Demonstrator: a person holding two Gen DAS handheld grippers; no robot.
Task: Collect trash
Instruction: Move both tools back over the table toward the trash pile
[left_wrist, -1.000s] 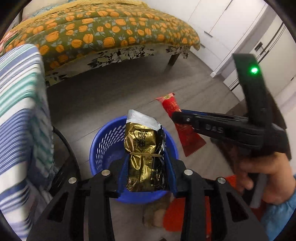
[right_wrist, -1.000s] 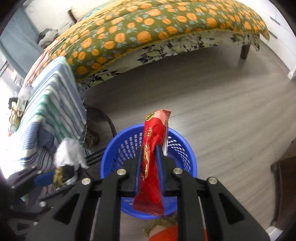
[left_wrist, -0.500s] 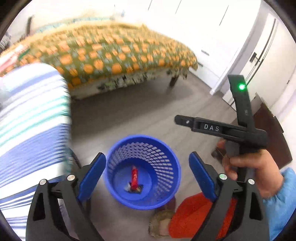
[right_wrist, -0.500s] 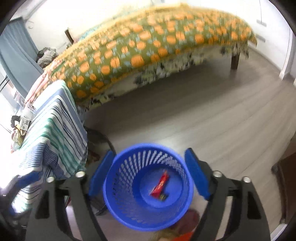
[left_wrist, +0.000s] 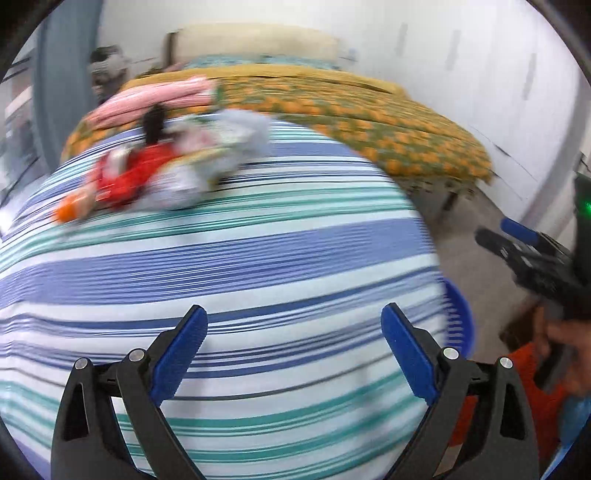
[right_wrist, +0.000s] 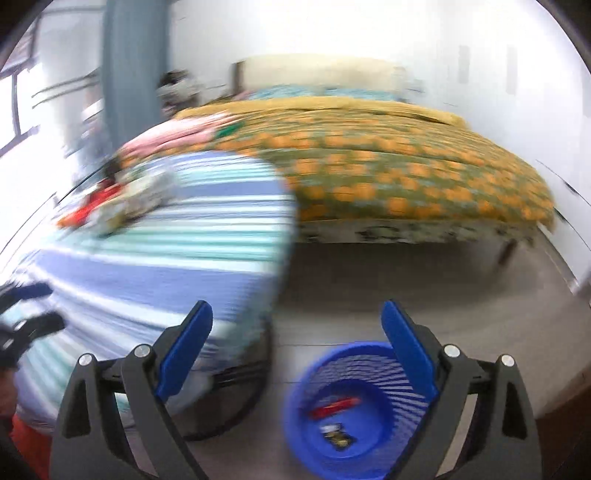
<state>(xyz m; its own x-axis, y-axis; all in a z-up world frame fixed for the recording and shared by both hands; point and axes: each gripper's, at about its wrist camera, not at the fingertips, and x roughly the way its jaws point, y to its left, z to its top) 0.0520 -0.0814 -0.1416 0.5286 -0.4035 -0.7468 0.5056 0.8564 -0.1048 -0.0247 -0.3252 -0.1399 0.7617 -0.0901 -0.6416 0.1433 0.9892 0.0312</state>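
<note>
Both grippers, left (left_wrist: 293, 354) & right (right_wrist: 297, 350), swung up from basket (right_wrist: 364, 410) w/ fingers wide, empty. Red wrapper (right_wrist: 334, 405) & gold packet (right_wrist: 336, 434) lie inside. More trash (left_wrist: 147, 173) at counter's (left_wrist: 258, 266) far-left corner.

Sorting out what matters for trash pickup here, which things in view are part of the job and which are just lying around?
Job:
bin
red wrapper in it
gold wrapper in it
trash pile on the striped cloth
left gripper
right gripper

Lying about:
bed
pink bedding
</note>
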